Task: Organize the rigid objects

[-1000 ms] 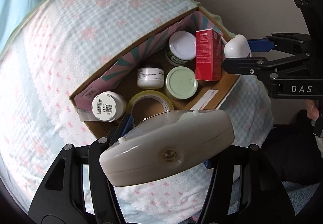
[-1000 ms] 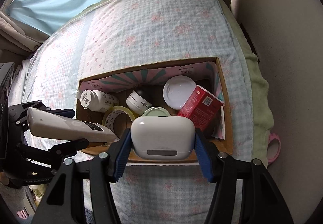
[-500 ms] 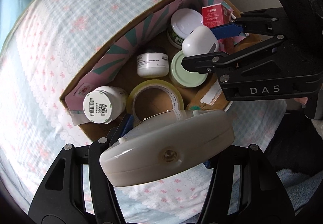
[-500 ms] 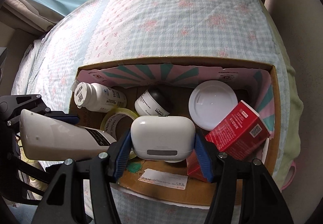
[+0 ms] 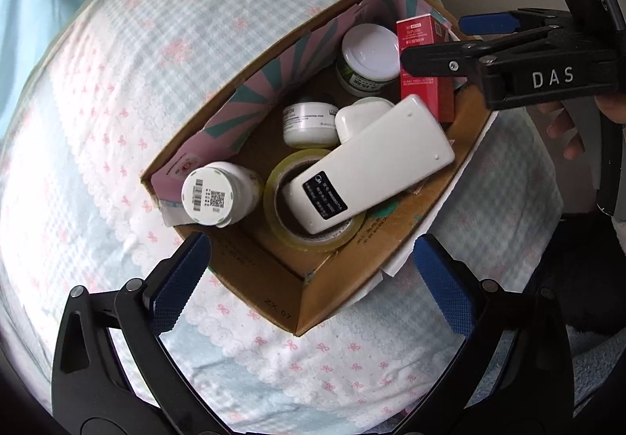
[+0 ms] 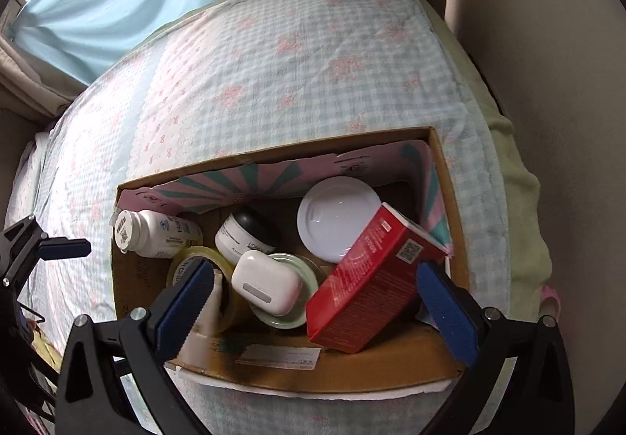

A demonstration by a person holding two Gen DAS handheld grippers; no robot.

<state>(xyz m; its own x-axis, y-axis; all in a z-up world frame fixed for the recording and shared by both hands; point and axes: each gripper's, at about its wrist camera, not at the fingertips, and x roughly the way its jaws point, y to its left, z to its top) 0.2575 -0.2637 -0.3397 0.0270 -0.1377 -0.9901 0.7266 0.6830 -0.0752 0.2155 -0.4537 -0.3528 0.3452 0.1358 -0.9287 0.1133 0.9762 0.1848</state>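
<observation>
Left wrist: remote (image 5: 367, 168) in box (image 5: 344, 278); both grippers apparently empty.

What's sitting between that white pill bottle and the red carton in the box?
In the right wrist view, between the white pill bottle and the red carton lie a tape roll, a black-lidded jar and an earbud case.

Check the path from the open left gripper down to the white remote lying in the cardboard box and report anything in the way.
Nothing visible blocks it. The left gripper has its jaws open above the near corner of the brown cardboard box, and the long white remote lies on top, across the roll of clear tape, uncovered. The right gripper is off to the side.
</observation>
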